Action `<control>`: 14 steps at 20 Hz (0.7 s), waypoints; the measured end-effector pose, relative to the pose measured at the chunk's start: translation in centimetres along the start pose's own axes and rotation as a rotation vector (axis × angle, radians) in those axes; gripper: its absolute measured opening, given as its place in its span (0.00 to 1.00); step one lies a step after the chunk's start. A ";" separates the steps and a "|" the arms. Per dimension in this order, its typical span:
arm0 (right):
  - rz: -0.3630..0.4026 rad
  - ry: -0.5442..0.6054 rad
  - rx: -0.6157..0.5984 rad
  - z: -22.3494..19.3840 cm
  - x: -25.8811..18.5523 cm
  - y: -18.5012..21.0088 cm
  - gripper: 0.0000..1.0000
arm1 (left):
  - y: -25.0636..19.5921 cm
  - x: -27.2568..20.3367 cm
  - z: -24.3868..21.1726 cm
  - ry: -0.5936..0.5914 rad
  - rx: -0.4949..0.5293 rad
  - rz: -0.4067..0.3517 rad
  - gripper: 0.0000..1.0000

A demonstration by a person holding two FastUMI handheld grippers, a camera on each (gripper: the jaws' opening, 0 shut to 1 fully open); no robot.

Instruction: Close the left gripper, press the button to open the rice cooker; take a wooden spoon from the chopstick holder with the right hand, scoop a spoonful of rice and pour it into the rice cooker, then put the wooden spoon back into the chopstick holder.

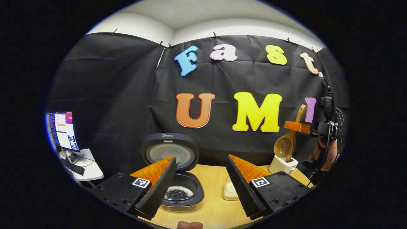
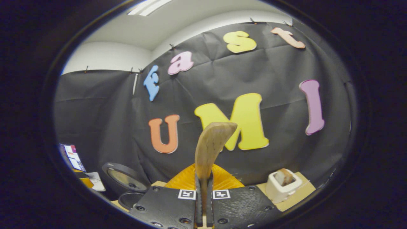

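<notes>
The rice cooker [image 1: 178, 190] stands open on the wooden table, its lid [image 1: 170, 152] raised and some white grains in its pot. My left gripper [image 1: 201, 162] hovers open in front of it, holding nothing. At the far right a hand holds my right gripper [image 1: 300, 127], shut on the handle of the wooden spoon [image 1: 285, 144]. The spoon hangs bowl down just over the white chopstick holder [image 1: 282, 164]. In the right gripper view the spoon handle [image 2: 211, 143] rises from between the shut fingers of my right gripper [image 2: 203, 184]. The holder [image 2: 281, 187] stands lower right and the cooker lid [image 2: 125, 176] lower left.
A low white dish [image 1: 229, 190] sits on the table [image 1: 213, 178] right of the cooker, partly hidden by my left gripper's finger. A monitor [image 1: 63, 130] and keyboard stand on a white side table at the far left. Another brown utensil shows in the holder.
</notes>
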State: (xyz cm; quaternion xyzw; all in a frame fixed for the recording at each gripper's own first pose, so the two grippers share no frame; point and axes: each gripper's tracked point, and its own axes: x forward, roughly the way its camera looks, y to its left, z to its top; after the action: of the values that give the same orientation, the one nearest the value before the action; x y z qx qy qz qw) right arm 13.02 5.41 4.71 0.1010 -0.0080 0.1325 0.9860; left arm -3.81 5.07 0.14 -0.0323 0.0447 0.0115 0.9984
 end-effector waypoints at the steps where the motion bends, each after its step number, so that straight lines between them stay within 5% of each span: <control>1: -0.042 0.003 0.008 0.0 -0.7 -2.6 0.05 | -1.3 0.5 0.0 0.000 0.001 -0.023 0.99; 7: -0.215 0.049 0.069 -2.0 -4.0 -13.8 0.05 | -6.9 2.5 -0.5 0.016 0.017 -0.105 0.99; 14: -0.263 0.181 0.112 -10.3 -3.6 -19.0 0.04 | -8.1 3.1 -0.7 0.060 0.029 -0.079 0.99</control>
State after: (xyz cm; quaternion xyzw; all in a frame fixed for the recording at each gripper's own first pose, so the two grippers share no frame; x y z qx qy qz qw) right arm 14.43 -11.43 -9.23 0.1439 0.1014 0.0113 0.9843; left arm -0.59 -2.97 -0.36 -0.0199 0.0736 -0.0297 0.9966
